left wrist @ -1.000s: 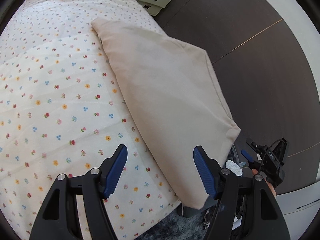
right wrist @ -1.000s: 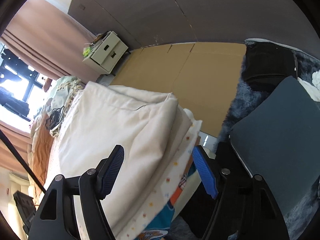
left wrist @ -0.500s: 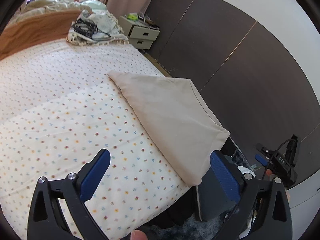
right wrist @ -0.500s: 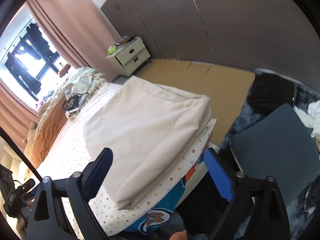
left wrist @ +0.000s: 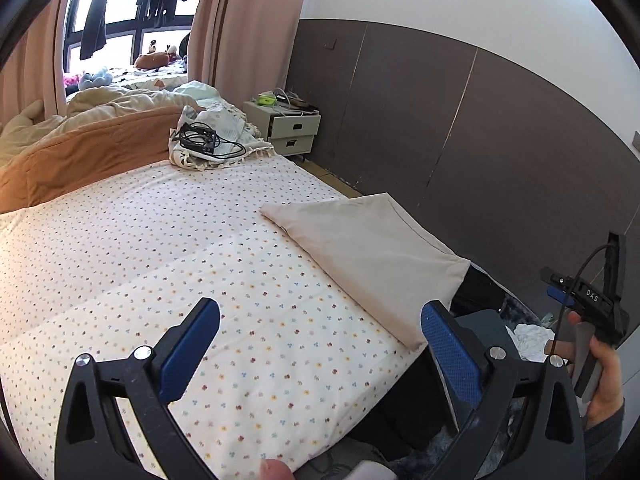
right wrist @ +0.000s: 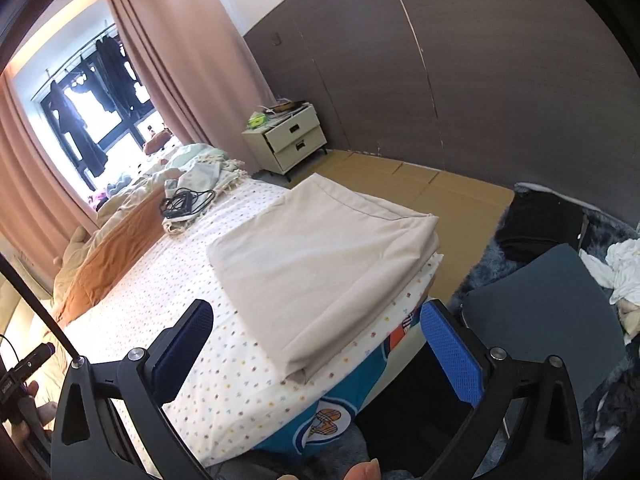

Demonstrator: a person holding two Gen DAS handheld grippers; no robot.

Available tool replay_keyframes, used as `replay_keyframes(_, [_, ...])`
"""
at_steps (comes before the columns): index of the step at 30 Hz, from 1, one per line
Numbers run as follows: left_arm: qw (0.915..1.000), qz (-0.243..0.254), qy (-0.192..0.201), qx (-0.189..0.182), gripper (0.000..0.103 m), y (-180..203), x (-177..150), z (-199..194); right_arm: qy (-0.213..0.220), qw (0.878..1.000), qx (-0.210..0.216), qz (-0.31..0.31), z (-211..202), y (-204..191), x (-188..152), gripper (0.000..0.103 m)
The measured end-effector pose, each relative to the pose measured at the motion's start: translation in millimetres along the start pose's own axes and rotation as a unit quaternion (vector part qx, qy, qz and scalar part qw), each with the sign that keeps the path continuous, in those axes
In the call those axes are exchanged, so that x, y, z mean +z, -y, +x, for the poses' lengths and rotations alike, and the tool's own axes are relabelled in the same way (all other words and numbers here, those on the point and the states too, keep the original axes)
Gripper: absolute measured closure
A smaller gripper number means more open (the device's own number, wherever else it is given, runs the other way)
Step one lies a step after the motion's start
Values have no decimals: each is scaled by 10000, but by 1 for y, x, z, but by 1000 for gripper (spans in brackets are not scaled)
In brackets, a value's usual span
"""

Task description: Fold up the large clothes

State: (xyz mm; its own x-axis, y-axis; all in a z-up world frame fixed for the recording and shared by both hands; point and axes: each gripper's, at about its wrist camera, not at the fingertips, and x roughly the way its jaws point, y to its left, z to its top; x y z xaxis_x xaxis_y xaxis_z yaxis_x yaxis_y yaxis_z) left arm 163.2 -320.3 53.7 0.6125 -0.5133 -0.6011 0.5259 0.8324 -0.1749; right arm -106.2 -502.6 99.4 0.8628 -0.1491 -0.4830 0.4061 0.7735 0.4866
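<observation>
A beige cloth (left wrist: 372, 248) (right wrist: 320, 256) lies folded into a flat rectangle at the near right corner of the bed, on a dotted floral sheet (left wrist: 160, 248) (right wrist: 224, 368). My left gripper (left wrist: 320, 344) hangs open above the sheet, left of the cloth, with nothing between its blue pads. My right gripper (right wrist: 316, 344) is open too, held back from the cloth's near corner and above the bed's edge, holding nothing. In the left wrist view a hand holds the right gripper's handle (left wrist: 592, 312) at the far right.
An orange blanket (left wrist: 80, 156) and rumpled bedding lie across the head of the bed, with a tangle of black cables (left wrist: 200, 140) on a fringed cloth. A bedside drawer unit (right wrist: 288, 140) stands by the dark wall. A grey chair seat (right wrist: 548, 300) and white laundry (right wrist: 624, 268) sit right of the bed.
Both grippers opened wider, rose and pulled back from the folded cloth. The views tilted up, so the window, curtains and head of the bed came into sight. The cloth stays flat.
</observation>
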Motion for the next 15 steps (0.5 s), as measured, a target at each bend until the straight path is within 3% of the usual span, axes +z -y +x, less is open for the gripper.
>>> replay_keyframes(9, [9989,203,422,11,0,-9,-29,-72,206,9996,78,-187,-42,-21,-35,0])
replay_keyframes(15, [9962,121,832,239,0,-24,-47,-124,355,9986,128,-381,-65,-36,-53,0])
